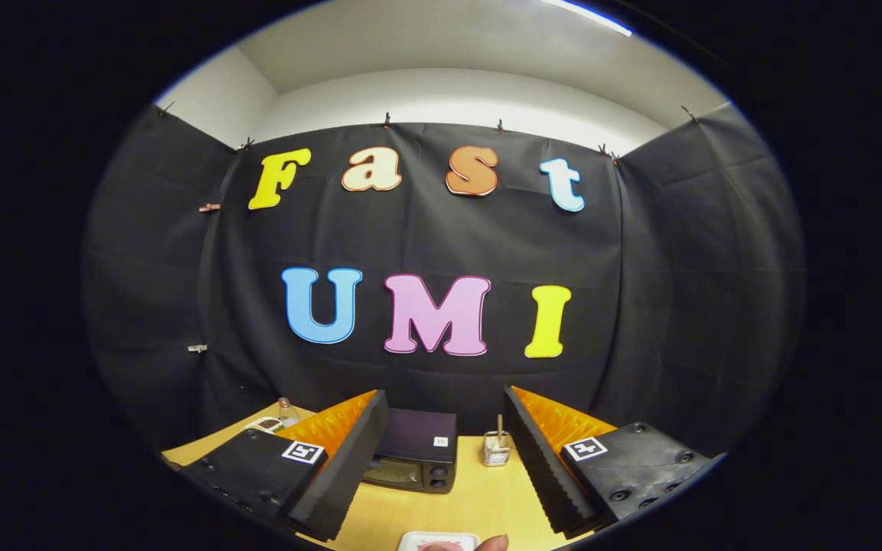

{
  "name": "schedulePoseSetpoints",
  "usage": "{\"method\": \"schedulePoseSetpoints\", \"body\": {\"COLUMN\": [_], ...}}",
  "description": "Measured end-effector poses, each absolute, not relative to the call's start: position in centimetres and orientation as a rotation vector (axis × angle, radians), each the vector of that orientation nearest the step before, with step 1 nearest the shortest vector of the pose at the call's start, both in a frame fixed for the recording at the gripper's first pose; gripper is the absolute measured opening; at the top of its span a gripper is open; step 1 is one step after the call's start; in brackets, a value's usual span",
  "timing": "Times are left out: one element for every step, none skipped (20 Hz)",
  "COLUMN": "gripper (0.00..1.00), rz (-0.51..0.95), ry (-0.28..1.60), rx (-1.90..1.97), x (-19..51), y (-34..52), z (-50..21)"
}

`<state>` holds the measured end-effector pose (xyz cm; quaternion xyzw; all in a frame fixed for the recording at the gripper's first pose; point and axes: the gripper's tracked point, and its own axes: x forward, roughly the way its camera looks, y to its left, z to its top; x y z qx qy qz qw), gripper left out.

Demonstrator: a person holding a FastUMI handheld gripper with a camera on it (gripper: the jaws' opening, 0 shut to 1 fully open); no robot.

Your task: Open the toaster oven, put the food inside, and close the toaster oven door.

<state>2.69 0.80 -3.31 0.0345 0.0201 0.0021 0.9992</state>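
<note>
the gripper [445, 451] hangs above the table [472, 501] with its jaws wide and holding nothing. the toaster oven [414, 451] sits beyond the fingers, door closed, beside a small wire holder [495, 450]. the food [460, 545] lies on a white tray [418, 540] close under the gripper. to open well, lower toward the door's top edge, hook it and pull down gently.

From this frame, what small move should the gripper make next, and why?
Probably ease forward and down toward the toaster oven. Its door looks shut, and it sits beyond the open gripper, whose fingers hold nothing. The food on the white tray lies near, below the fingers, so the door likely comes first.
</note>
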Motion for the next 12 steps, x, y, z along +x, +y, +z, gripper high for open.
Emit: {"method": "schedulePoseSetpoints", "body": {"gripper": [0.97,0.98,0.99,0.99,0.99,0.98,0.98,0.98,0.98,0.98,0.98,0.98], "rz": [0.015,0.023,0.027,0.033,0.038,0.047,0.055,0.059,0.062,0.062,0.057,0.048], "ry": [0.065,0.092,0.117,0.142,0.166,0.193,0.212,0.237,0.257,0.278,0.300,0.327], "rx": [0.093,0.113,0.130,0.145,0.155,0.158,0.152,0.139,0.129,0.124,0.121,0.125], "x": [3.4,4.0,4.8,5.6,6.7,7.9,9.0,10.0,11.4,12.6,13.9,15.0], "y": [1.7,2.6,3.6,4.9,6.2,7.7,9.5,11.0,12.4,13.6,14.4,15.2], "z": [-4.3,-5.7,-7.2,-8.5,-10.1,-11.8,-13.5,-15.6,-17.5,-19.4,-21.1,-23.1]}}
